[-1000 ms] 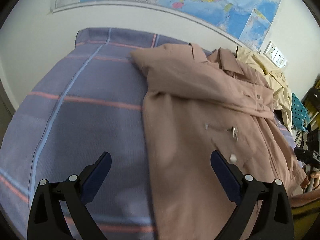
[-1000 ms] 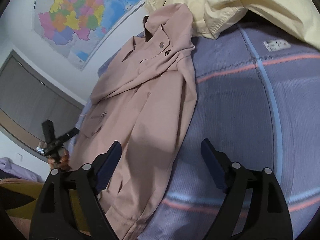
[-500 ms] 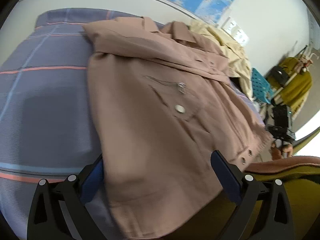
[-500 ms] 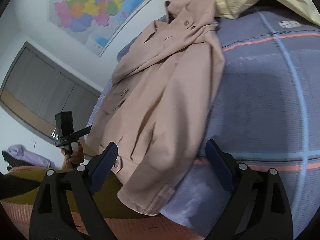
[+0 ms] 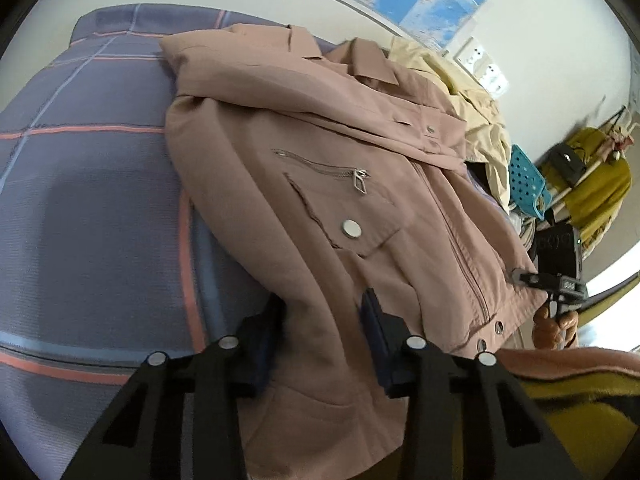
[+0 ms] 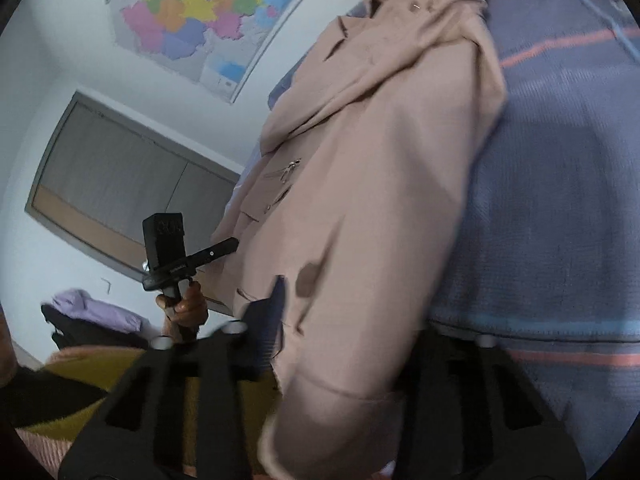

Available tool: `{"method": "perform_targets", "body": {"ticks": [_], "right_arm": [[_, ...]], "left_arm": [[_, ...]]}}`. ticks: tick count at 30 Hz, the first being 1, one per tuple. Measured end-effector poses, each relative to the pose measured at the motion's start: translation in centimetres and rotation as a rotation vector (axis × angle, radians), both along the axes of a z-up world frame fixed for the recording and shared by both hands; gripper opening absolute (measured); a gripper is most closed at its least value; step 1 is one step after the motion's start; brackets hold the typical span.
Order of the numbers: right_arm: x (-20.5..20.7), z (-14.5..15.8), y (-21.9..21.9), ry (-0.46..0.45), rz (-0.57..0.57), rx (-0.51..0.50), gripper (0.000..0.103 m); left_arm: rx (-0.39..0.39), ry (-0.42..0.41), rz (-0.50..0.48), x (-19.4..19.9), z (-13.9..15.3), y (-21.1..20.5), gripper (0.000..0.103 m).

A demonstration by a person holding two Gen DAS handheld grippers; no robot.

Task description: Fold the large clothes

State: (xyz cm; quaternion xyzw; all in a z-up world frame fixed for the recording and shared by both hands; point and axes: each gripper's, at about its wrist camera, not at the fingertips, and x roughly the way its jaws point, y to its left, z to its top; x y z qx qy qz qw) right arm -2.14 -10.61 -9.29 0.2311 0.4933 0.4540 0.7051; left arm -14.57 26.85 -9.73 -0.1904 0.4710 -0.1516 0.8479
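Observation:
A dusty-pink jacket [image 5: 320, 140] lies front up on the striped purple bedsheet [image 5: 100, 200], collar toward the wall, its hem hanging over the near bed edge. My left gripper [image 5: 320, 316] straddles the hem's left corner. Its jaws are closing with a ridge of fabric between them, one pad [image 5: 370, 312] resting on top of the cloth. My right gripper [image 6: 348, 320] is at the other hem corner of the jacket [image 6: 380, 160], jaws closing. Fabric fills the gap and hides the far finger. Only the near finger [image 6: 276, 304] shows.
A pale yellow garment [image 5: 480, 120] is heaped beside the collar. A map [image 6: 192, 12] hangs on the wall behind the bed. A teal basket [image 5: 524, 180] and mustard clothes on a rack [image 5: 596, 184] stand to the right. A grey cabinet [image 6: 120, 184] stands to the left.
Both grippers came down and forward onto the jacket's hem corners. Their jaws, wide apart before, have narrowed around the fabric.

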Motion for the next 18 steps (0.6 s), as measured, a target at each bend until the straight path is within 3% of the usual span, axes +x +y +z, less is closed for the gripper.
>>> {"method": "perform_targets", "body": {"ticks": [1,4,6,7,8,10,11,18], "right_arm": [[-0.1,-0.1,-0.3,0.001,-0.003,0.005,0.028],[-0.6,-0.2,-0.8,-0.003,0.010,0.014,0.030],[-0.9,-0.1,-0.9,0.001,0.009,0.042,0.038],[-1.0,0.1,-0.8,-0.008,0.009,0.035,0.039],[-1.2,0.1,-0.5,-0.015,0.004,0.025,0.037],[-1.5,0.0,-0.2,-0.012,-0.003,0.021,0.007],[-1.6,0.2,0.0,-0.012,-0.011,0.026,0.007],[-4.3,4.9,-1.5,-0.140,-0.038,0.169,0.004]], "left_arm": [[-0.032,0.008,0.010,0.1,-0.1,0.4,0.041],[-0.114,0.006,-0.014,0.2,-0.1,0.7,0.064],[-0.085,-0.003,-0.010,0.1,0.0,0.2,0.064],[-0.049,-0.014,-0.009,0.0,0.1,-0.3,0.057],[-0.015,-0.015,0.001,0.0,0.1,-0.7,0.029],[0.025,0.016,0.083,0.2,-0.1,-0.7,0.010],[0.015,0.012,0.103,0.2,0.1,-0.5,0.006],[-0.076,-0.144,0.145,-2.3,5.4,1.2,0.004]]}}
